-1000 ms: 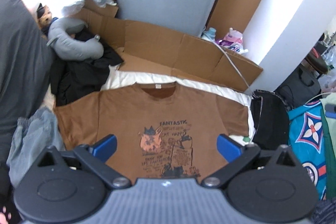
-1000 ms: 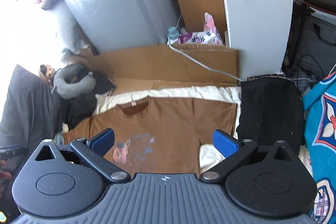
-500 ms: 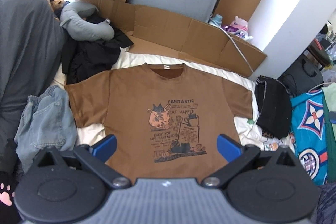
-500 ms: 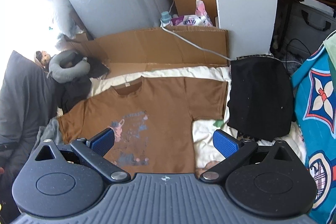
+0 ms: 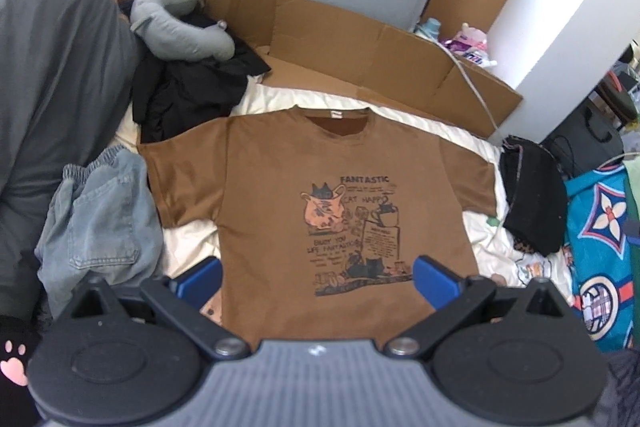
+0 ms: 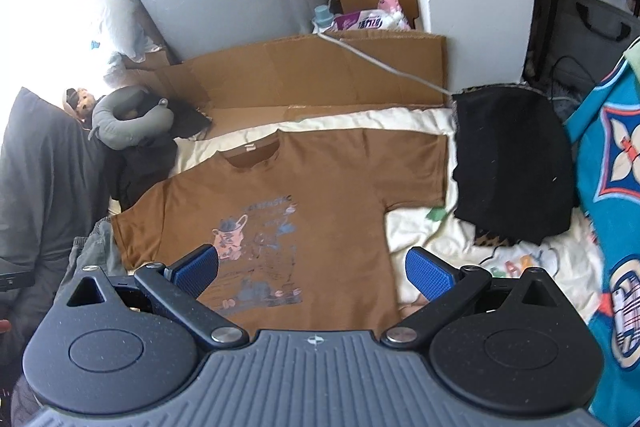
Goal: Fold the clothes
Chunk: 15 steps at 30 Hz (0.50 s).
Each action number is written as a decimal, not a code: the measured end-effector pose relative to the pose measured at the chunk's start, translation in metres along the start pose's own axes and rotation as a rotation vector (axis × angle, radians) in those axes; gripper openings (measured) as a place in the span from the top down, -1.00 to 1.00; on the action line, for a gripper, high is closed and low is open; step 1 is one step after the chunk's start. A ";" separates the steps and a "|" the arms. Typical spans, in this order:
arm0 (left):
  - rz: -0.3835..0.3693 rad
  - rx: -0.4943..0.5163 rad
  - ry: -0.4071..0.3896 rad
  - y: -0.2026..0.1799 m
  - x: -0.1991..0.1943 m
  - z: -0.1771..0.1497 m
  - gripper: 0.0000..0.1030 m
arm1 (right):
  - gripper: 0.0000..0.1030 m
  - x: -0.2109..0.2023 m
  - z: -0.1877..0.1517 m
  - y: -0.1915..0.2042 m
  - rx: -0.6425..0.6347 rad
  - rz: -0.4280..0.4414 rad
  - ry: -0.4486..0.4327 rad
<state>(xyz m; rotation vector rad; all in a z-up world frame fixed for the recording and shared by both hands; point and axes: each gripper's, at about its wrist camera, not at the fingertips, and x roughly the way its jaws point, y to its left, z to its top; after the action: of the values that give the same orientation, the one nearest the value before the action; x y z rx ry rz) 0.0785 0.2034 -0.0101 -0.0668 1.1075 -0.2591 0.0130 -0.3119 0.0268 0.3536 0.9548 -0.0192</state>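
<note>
A brown T-shirt (image 5: 320, 179) with a cat print lies flat, front up, on a cream sheet (image 5: 192, 239), collar away from me and both sleeves spread. My left gripper (image 5: 318, 281) hangs open above the shirt's lower hem, with nothing between its blue pads. In the right wrist view the same brown T-shirt (image 6: 304, 195) lies below and ahead. My right gripper (image 6: 312, 273) is open too, over the shirt's lower right part, and holds nothing.
Light denim shorts (image 5: 96, 223) lie left of the shirt beside a dark grey pillow (image 5: 52, 79). Black clothes (image 5: 188, 87) and a grey neck pillow (image 5: 176, 31) sit at the back left. A folded black garment (image 5: 532, 195) lies right. Cardboard (image 5: 360, 47) lines the far edge.
Both grippers have pulled back and risen, so the whole shirt, the shorts and the black garment have come into view. Both stay open.
</note>
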 end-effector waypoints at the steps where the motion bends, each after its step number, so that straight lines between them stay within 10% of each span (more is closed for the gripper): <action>1: -0.002 -0.014 0.005 0.007 0.005 -0.001 -0.99 | -0.99 0.005 -0.002 0.004 0.002 -0.002 0.004; 15: 0.059 -0.244 -0.020 0.130 0.052 -0.019 -0.99 | -0.99 0.103 -0.045 0.054 -0.071 0.030 0.077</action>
<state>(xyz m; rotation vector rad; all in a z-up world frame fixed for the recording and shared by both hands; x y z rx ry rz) 0.1053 0.3182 -0.0875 -0.2526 1.1150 -0.0694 0.0467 -0.2328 -0.0638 0.3048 1.0233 0.0553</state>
